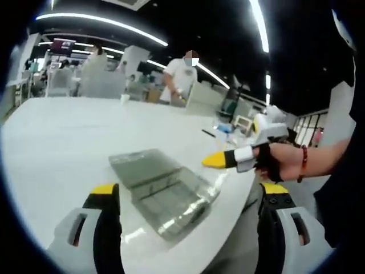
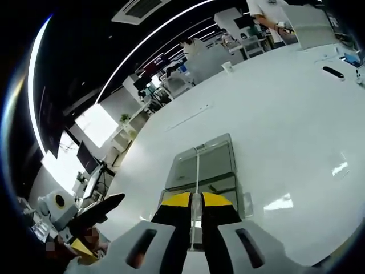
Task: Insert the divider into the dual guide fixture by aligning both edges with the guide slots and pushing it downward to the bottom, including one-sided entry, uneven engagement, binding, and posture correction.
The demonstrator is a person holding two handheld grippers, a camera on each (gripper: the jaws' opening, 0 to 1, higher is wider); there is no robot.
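On the white table (image 1: 68, 142), close to its near edge, lies a clear plastic tray (image 1: 162, 191) with ribbed walls, the fixture for the task; it rests flat, and in the left gripper view it sits between that gripper's two jaws and a little beyond them. Those jaws, black with yellow tips, stand wide apart at the bottom of the view, so the left gripper (image 1: 191, 191) is spread and holds nothing. To the right, past the table's edge, a hand (image 1: 285, 162) with a bead bracelet carries the right gripper (image 1: 219, 160), its yellow tips pointing toward the tray but not touching it. In the right gripper view the same tray (image 2: 208, 165) lies just ahead of the jaws, and a thin clear divider (image 2: 198, 165) stands on edge along its middle, running from the far wall back to the jaws. The right gripper (image 2: 197, 200) has its yellow tips pressed together on the near end of that divider. How deep the divider sits in the guide slots I cannot tell. At the lower left of that view the left gripper (image 2: 94, 214) shows beside the table. Farther back stand people, screens and other white tables under long ceiling lights.
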